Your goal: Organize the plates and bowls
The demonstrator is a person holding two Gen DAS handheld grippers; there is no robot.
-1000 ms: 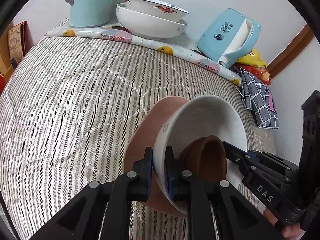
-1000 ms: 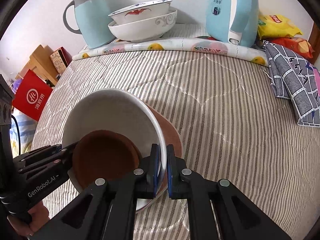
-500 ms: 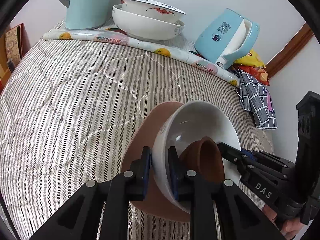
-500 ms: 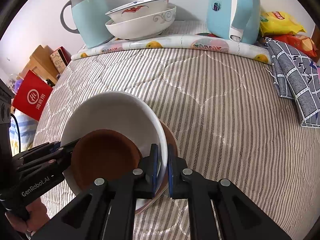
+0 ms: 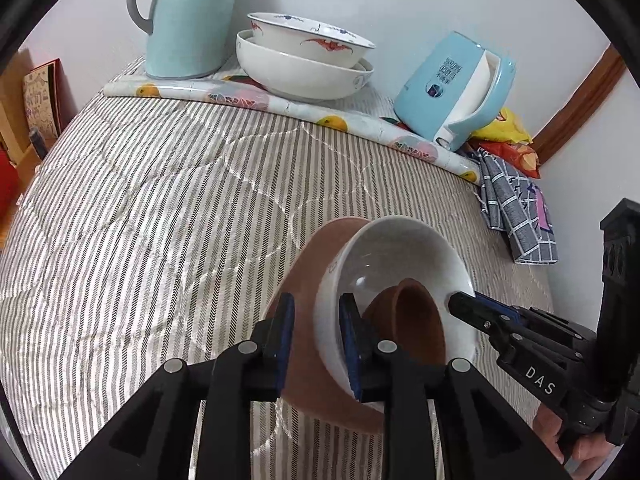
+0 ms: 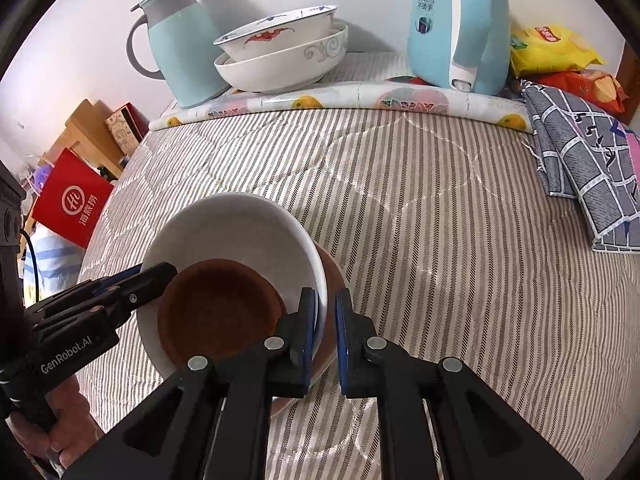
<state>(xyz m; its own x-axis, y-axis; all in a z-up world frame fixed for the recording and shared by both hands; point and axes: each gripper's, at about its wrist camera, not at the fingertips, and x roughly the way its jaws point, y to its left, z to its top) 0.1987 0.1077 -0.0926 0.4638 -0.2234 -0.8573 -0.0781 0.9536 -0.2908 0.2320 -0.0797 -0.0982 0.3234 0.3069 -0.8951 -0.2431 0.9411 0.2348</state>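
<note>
Striped quilted bedding [image 5: 160,200] is serving as your work surface, soft and springy under crockery. Near its front edge a stack is sitting: a brown plate [image 5: 316,256] at the bottom, a white bowl [image 5: 400,252] on it, and a small brown dish [image 6: 216,308] lying inside the bowl.

Your left gripper [image 5: 316,308] is straddling the bowl's near-left rim. Its jaws have just been opening, and the wall is now standing between the pads with a gap showing on the outer side, so nothing is clamped there. Your right gripper [image 6: 323,300] is pinching the opposite rim, with the jaws almost fully closed on that thin edge.

You are dealing with glazed ceramic: stiff, fairly heavy as a stack, slick against the pads and likely to chip or crack if it drops or knocks. The rim is offering the only real purchase, so you are best gripping it deep. The loose dish is probably going to slide if the bowl tips.

All three pieces are facing mouth up. Being round, they are showing no long axis; their shared axis is running roughly upright, though the lens is bending things too much to judge a slight lean.
</note>
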